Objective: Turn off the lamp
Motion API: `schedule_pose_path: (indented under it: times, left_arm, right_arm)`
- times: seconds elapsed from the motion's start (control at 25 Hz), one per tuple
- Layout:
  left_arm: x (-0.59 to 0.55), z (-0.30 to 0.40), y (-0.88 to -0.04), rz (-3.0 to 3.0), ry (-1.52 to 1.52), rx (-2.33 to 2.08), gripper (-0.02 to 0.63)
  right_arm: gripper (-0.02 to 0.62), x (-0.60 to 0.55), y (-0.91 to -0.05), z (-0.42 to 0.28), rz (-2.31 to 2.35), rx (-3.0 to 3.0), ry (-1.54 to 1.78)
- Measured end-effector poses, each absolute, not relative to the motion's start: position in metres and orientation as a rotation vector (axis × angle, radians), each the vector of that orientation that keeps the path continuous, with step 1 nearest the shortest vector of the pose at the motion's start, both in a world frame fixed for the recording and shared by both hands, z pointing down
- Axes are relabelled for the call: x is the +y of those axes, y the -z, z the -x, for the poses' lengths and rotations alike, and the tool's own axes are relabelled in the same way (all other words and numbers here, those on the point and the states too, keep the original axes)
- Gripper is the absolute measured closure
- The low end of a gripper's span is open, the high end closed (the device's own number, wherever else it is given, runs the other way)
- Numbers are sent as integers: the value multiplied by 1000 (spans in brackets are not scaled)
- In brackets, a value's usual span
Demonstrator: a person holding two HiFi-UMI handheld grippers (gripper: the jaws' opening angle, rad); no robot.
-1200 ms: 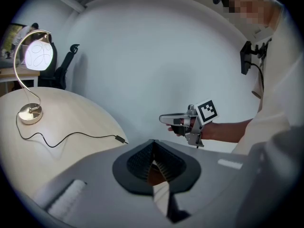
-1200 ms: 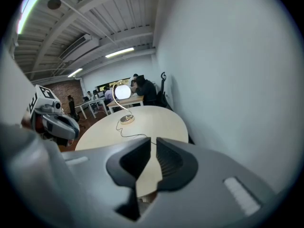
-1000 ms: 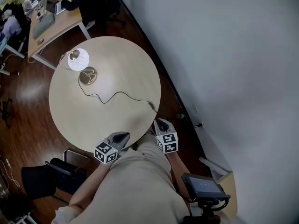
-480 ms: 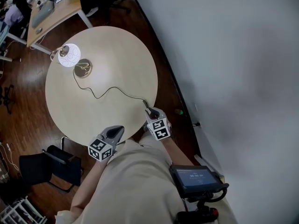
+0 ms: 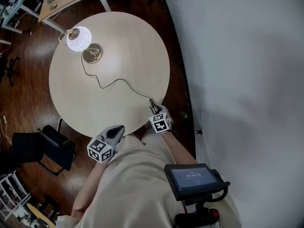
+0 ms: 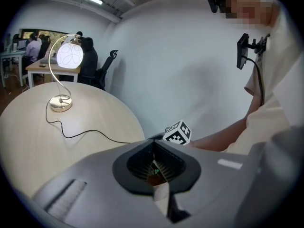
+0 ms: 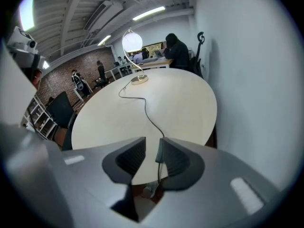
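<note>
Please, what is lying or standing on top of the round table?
A lit lamp on its brass base, with a black cord running to the near edge. There the cord's switch lies between the opening jaws of the right gripper. Where the cord goes beyond the edge is covered.

Head view looks steeply down; low gripper views share table (image 5: 118, 46) and lamp (image 5: 78, 38).

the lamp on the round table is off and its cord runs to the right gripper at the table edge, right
No, the lamp is on: it glows white in the head view. Its cord does run across the round table to the right gripper at the edge, whose jaws are opening with the cord between them.
</note>
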State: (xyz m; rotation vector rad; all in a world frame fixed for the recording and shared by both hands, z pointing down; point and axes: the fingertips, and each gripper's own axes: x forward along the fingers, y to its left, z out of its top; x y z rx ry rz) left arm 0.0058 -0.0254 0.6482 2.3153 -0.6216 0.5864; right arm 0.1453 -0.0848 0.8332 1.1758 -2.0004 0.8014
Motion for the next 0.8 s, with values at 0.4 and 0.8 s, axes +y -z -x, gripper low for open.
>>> schedule_pose_path:
  times: [0.4, 0.8]
  left_arm:
    - [-13, 13, -656, -2211, -537, -810, 629]
    - [-12, 29, -657, -2194, -541, -868, 629]
  right_arm:
    - [494, -97, -892, -147, -1126, -1967, -893]
    - [502, -103, -908, -143, -1137, -1900, -883]
